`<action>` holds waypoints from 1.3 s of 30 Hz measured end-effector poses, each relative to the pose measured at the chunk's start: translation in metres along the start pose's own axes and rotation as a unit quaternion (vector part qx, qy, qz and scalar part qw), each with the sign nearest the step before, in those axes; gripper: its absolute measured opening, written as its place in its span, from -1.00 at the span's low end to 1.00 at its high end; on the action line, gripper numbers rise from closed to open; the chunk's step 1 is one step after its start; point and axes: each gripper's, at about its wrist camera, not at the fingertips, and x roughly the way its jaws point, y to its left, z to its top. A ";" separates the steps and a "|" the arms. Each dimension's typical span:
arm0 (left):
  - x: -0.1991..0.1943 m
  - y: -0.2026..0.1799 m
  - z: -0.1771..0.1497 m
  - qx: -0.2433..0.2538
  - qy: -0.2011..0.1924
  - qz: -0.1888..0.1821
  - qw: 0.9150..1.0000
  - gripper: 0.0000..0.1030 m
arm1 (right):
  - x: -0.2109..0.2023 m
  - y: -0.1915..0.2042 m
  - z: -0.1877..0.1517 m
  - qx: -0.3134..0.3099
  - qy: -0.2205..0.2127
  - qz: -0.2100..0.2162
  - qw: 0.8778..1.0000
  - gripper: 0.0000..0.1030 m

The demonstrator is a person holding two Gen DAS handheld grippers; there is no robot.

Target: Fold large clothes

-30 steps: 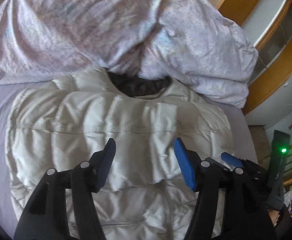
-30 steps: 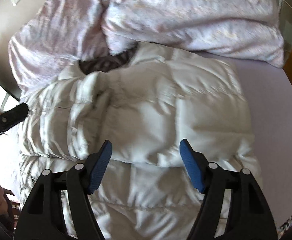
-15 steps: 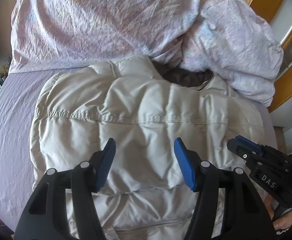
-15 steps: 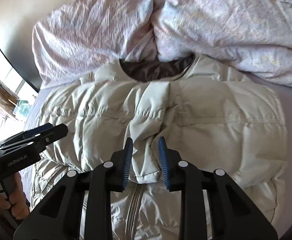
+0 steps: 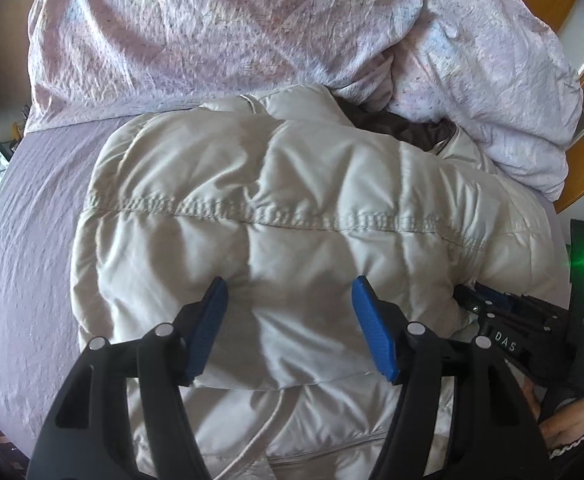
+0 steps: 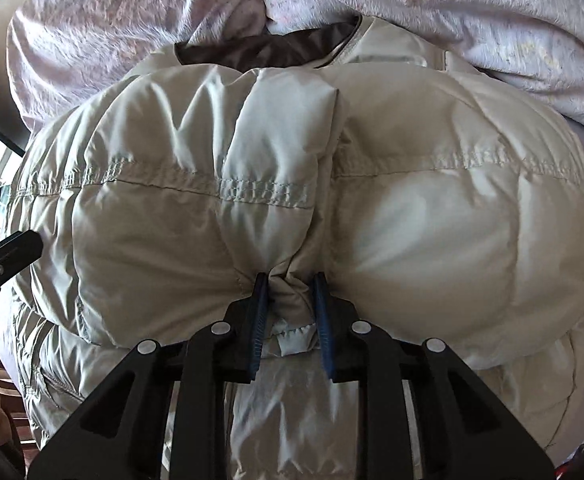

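Both grippers hang over a big puffy jacket on a bed, and they have come down closer to it than a moment ago. Biggest of all is the bed with its purple sheet. A crumpled pink duvet is piled along the far edge of the bed. The jacket lies flat in the middle of the bed. Its dark collar touches the duvet, and its bottom part is already folded up over itself.

Next comes the right gripper. A moment ago its jaws stood wide over the jacket. They have just been closing, and now its blue pads pinch a bunch of jacket cloth at the folded edge. The cloth puckers where they squeeze. I think this means the right side is ready to be lifted for the next fold.

Last is the left gripper. Its jaws stand apart over the near edge of the jacket and hold nothing. I think it must grab the cloth too before both sides can lift together.
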 end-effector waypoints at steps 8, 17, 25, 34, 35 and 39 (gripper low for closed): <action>0.015 0.016 -0.010 -0.012 0.015 0.024 1.000 0.27 | 0.003 -0.004 -0.009 0.023 -0.005 0.011 1.000 -0.54; 0.043 0.014 -0.020 0.005 0.034 0.048 0.998 0.29 | 0.000 -0.015 -0.010 0.036 -0.010 0.014 0.999 -0.54; 0.020 0.025 -0.025 -0.001 0.025 0.028 0.999 0.43 | -0.023 -0.035 -0.009 0.040 -0.008 0.054 0.998 -0.05; -0.035 0.072 -0.053 -0.017 0.004 0.029 0.999 0.52 | -0.071 -0.099 -0.026 0.064 -0.010 0.047 0.997 0.40; -0.038 0.075 -0.057 -0.019 0.004 0.032 0.999 0.53 | -0.075 -0.111 -0.030 0.070 -0.005 0.038 0.997 0.46; -0.053 0.092 -0.080 -0.024 0.007 0.040 0.999 0.55 | -0.088 -0.157 -0.051 0.102 0.014 0.026 0.994 0.50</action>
